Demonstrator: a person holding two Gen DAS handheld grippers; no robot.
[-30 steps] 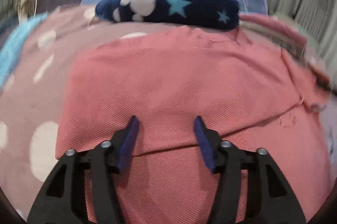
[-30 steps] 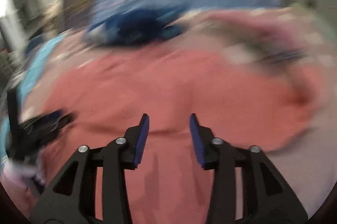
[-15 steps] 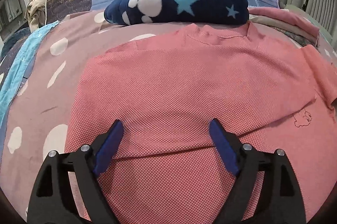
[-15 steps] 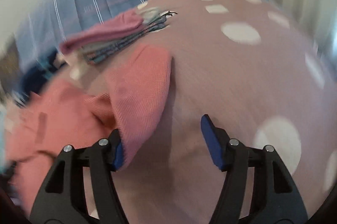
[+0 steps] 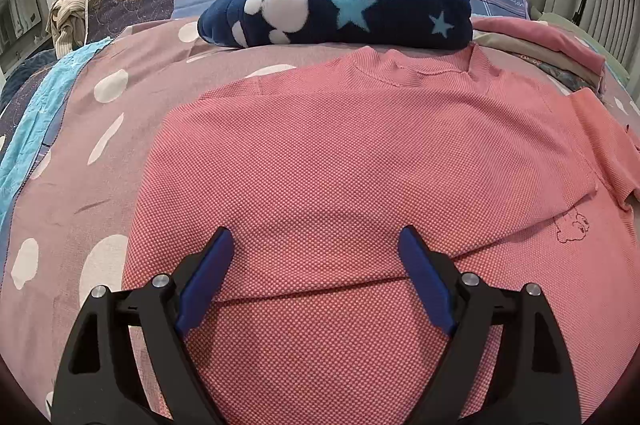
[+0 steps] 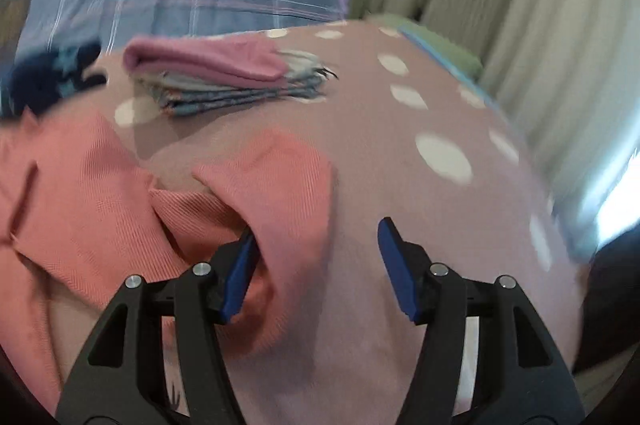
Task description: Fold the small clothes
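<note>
Grippers first: left gripper [image 5: 316, 275] has its jaws spread wide with nothing between them, hovering low over the salmon-pink textured knit shirt [image 5: 360, 161], just past a horizontal fold edge that crosses the cloth under the blue pads. Right gripper [image 6: 316, 265] is likewise spread and carrying nothing; its left pad sits right at the edge of the shirt's short sleeve [image 6: 280, 185], which sticks out sideways onto the mauve bedspread with white dots [image 6: 440, 161]; contact can't be confirmed, that view is motion-blurred. Shirt lies flat on the bed, collar pointing away toward the navy fleece item with stars and a paw print [image 5: 340, 9]. Progress estimate: one fold across the lower part looks done, left side edge looks straight, right sleeve not yet folded in. Remaining, as I read it: tuck sleeve, fold again, then stack. A pile of folded clothes with a pink piece on top [image 6: 208, 61] sits further back on the right, so earlier items look finished.
</note>
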